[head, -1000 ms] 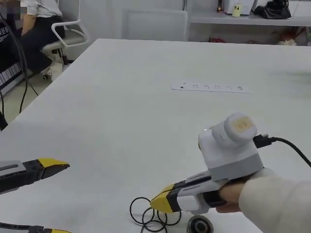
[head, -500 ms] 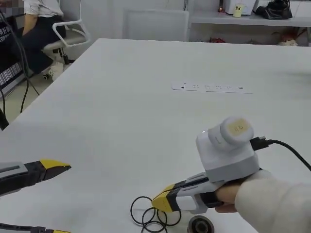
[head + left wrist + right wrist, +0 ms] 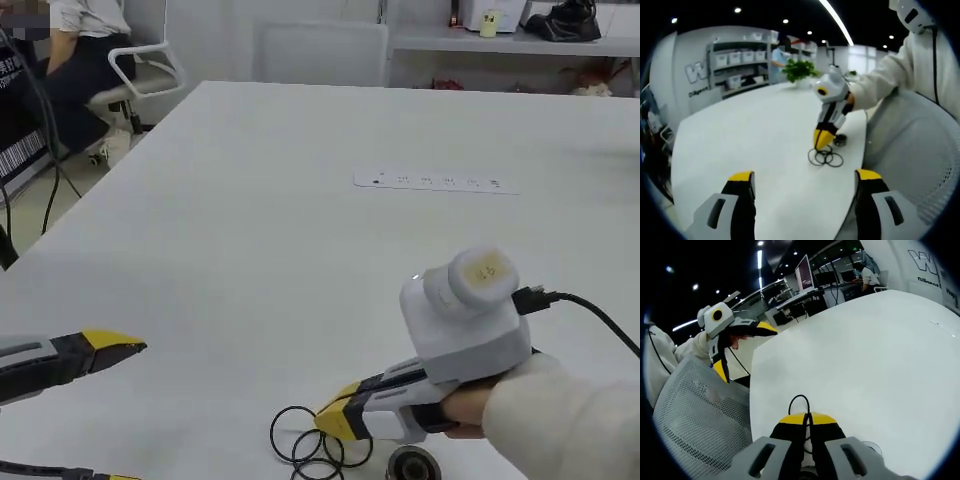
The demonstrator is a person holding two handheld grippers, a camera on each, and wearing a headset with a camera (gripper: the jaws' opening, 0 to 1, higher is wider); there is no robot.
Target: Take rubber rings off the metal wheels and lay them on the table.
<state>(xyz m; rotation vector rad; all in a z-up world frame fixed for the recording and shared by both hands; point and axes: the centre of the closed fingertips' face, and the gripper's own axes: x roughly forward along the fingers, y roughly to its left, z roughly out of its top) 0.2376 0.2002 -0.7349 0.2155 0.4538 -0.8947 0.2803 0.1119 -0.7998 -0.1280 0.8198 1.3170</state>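
Several black rubber rings [image 3: 300, 446] lie overlapping near the table's front edge, with a dark metal wheel [image 3: 412, 465] just right of them. My right gripper [image 3: 332, 420] has its yellow tips down among the rings. In the right gripper view its jaws [image 3: 807, 418] are shut and one ring's loop [image 3: 799, 401] sticks out from between the tips. My left gripper [image 3: 110, 410] hovers at the lower left, wide open and holding nothing. In the left gripper view [image 3: 805, 177] it looks across at the rings [image 3: 826, 158], the wheel [image 3: 840, 140] and the right gripper [image 3: 822, 138].
A white power strip [image 3: 435, 181] lies flat in the middle of the white table [image 3: 300, 230]. An office chair [image 3: 145, 70] and a seated person are off the far left corner. A mesh chair [image 3: 920, 150] stands at the table's near edge.
The right gripper has shifted very slightly, its body tipping a little lower over the rings. The left gripper and the rings stay where they were.
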